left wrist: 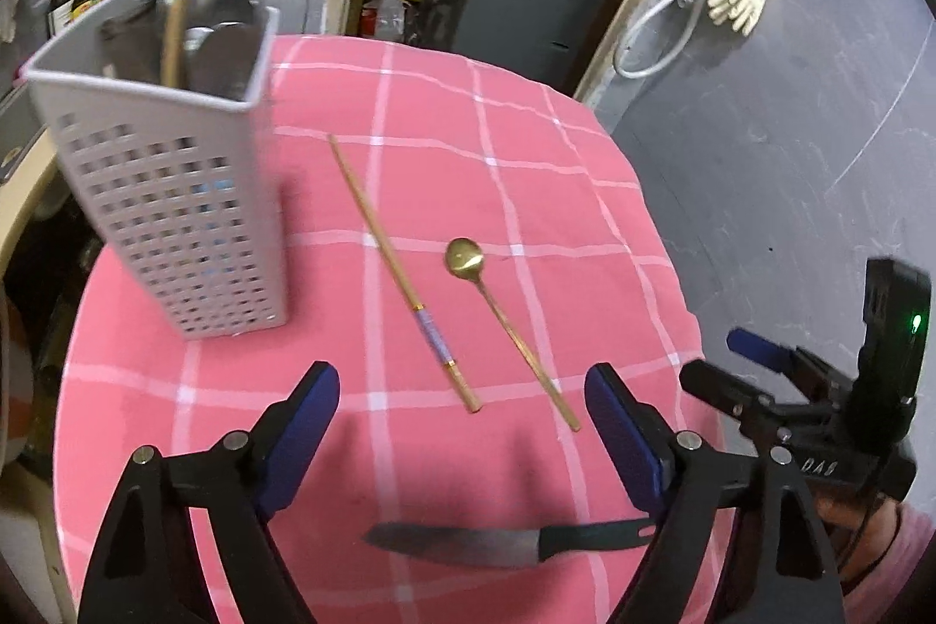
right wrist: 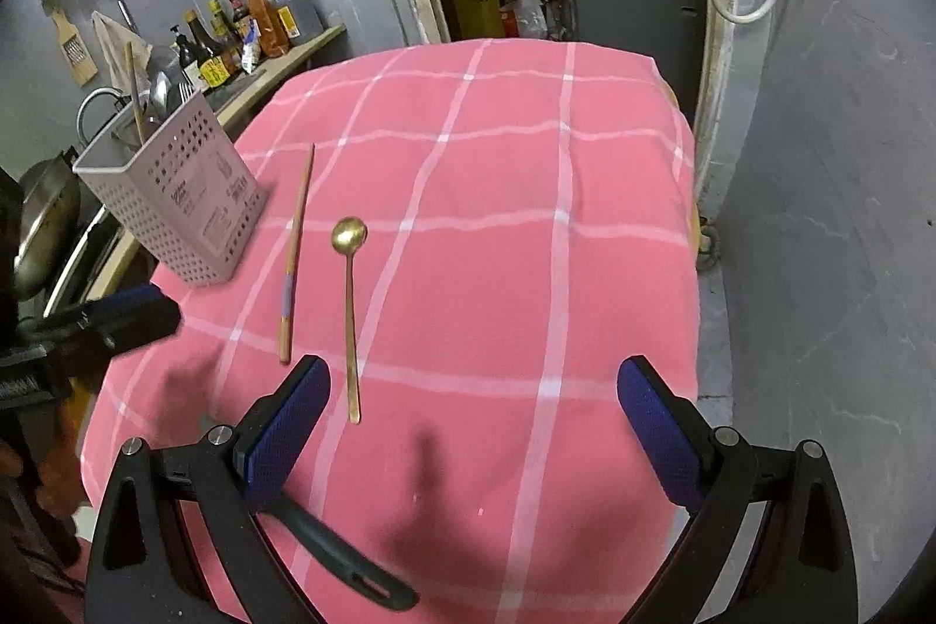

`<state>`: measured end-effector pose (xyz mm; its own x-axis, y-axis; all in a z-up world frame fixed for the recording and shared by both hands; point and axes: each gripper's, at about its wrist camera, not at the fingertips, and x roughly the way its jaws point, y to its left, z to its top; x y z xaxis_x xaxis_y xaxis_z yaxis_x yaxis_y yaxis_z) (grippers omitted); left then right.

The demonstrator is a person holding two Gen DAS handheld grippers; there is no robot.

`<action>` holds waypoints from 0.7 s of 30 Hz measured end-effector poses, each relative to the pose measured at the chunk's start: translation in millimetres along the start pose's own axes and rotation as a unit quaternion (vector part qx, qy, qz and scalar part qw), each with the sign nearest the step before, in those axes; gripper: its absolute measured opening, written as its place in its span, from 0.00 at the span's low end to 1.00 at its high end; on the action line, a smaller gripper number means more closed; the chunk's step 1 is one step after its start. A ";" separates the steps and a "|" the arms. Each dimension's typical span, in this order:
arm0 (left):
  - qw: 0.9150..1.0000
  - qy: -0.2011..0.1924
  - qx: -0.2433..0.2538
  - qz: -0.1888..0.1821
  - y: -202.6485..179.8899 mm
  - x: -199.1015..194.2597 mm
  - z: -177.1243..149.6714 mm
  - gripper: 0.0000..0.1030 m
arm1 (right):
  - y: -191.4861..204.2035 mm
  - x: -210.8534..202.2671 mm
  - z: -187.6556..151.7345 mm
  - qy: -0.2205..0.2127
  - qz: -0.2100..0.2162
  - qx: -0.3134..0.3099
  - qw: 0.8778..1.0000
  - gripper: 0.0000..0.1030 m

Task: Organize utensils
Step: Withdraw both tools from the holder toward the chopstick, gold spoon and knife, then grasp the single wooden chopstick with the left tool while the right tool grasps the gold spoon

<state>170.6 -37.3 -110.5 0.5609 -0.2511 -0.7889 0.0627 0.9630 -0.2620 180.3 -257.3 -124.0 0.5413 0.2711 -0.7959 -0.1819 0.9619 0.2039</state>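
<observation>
While both grippers hang over its near edge, the table [left wrist: 526, 144] under a pink checked cloth takes up most of each view. At far left on it stands the holder [left wrist: 175, 220], a grey perforated bin with a chopstick and dark utensils sticking out of its top. Nearer, the left gripper [left wrist: 462, 396] has its jaws spread wide and grasps nothing; the right gripper [right wrist: 474, 390] is likewise released and empty. Below the left gripper's fingers lies the knife [left wrist: 468, 545], blade to the left, black handle to the right. A chopstick [left wrist: 403, 273] lies just right of the holder, with the gold spoon [left wrist: 509, 320] beside it on the right, bowl at the far end; the two are apart.
</observation>
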 end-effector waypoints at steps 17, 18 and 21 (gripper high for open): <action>0.997 0.008 -0.029 0.069 -3.7 67.0 36.2 0.45 | 0.1 81.0 69.9 0.047 0.161 -0.092 0.982 0.33; 0.996 0.009 -0.034 0.076 -2.4 71.1 37.7 0.45 | 3.3 86.2 73.1 0.051 0.171 -0.102 0.979 0.33; 0.995 0.009 -0.045 0.094 1.0 80.4 40.5 0.38 | 13.5 103.8 82.1 0.063 0.204 -0.134 0.968 0.33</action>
<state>249.2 -52.5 -151.7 0.5404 -0.0704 -0.8385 -0.1167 0.9806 -0.1575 301.5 -213.3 -157.0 0.2783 0.6047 -0.7463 -0.5747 0.7273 0.3750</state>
